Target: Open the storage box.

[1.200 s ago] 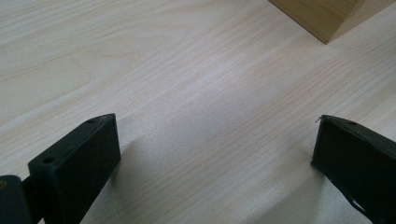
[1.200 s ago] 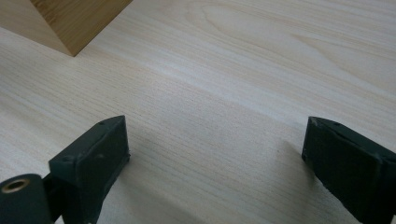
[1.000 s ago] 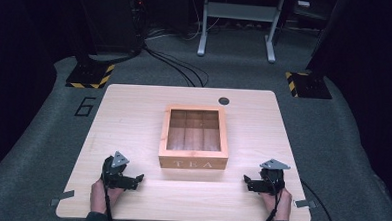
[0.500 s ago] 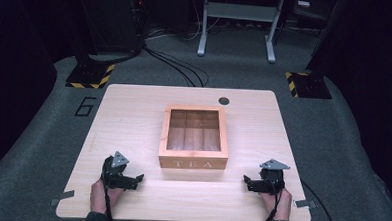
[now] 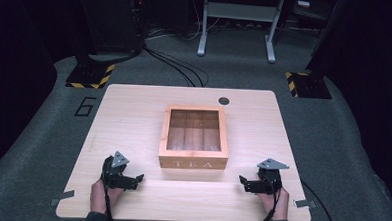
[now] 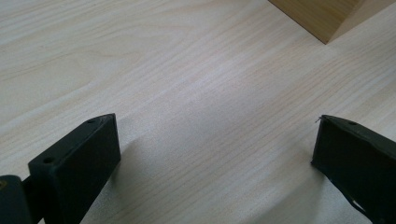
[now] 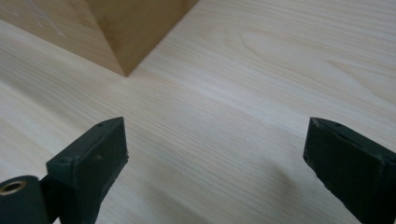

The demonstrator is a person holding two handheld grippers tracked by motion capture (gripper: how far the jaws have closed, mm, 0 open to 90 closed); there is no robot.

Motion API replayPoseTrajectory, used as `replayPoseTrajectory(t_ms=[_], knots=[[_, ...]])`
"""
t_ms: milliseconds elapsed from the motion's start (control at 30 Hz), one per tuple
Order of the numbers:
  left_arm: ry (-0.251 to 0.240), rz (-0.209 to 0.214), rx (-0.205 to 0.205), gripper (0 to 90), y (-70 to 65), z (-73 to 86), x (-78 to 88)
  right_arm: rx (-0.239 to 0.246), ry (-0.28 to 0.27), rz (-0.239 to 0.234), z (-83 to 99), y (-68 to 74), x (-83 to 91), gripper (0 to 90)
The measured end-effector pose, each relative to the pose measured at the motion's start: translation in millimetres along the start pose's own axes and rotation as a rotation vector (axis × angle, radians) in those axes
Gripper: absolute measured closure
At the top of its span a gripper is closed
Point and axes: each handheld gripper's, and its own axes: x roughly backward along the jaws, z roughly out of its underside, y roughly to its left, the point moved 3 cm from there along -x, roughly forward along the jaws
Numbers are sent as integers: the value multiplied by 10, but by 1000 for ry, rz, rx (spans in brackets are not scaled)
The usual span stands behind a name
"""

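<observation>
A wooden tea box (image 5: pixel 194 138) without a lid stands in the middle of the table, its front marked TEA and its inside split into several empty compartments. My left gripper (image 5: pixel 137 181) rests low on the table near the front left, jaws pointing toward the box, open with nothing between them (image 6: pixel 215 154). A corner of the box (image 6: pixel 327 18) is at the top right of the left gripper view. My right gripper (image 5: pixel 244 183) sits at the front right, also open and empty (image 7: pixel 215 149), with a box corner (image 7: pixel 130 32) ahead.
The light wooden table (image 5: pixel 133 118) has a dark round cap (image 5: pixel 224 100) near its far edge. Beyond it on the floor are cables, a metal stand (image 5: pixel 236 22) and bases with yellow-black stripes (image 5: pixel 90 75). A person's hands hold both grippers at the front edge.
</observation>
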Motion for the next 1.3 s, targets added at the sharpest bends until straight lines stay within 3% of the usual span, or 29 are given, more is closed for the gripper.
replayPoseTrajectory(t_ms=[167,733,867,933,1000,1067,1100,1167,1267,1300], knots=[[-3,-2,0,7,-1,0,-2,15,-27,-42,-105,100,16,56],[-6,-4,1,7,-1,0,-4,83,-79,-107,-357,339,-2,53],[-6,-4,1,7,-2,0,-4,107,-108,-106,-398,383,-12,155],[-6,-4,1,7,-1,0,-5,121,-126,-112,-415,412,-8,330],[-6,-4,1,7,-1,0,-5,109,-126,-105,-420,423,-11,376],[-6,-4,1,7,-1,0,-5,112,-127,-108,-428,438,-26,534],[-6,-4,1,7,-1,0,-5,111,-123,-101,-435,455,-36,669],[-6,-4,1,7,-1,0,-5,111,-126,-100,-437,464,-33,689],[-6,-3,1,7,-1,0,-5,117,-140,-98,-465,496,-31,842],[-6,-4,1,7,-1,0,-5,117,-140,-98,-465,496,-31,842]])
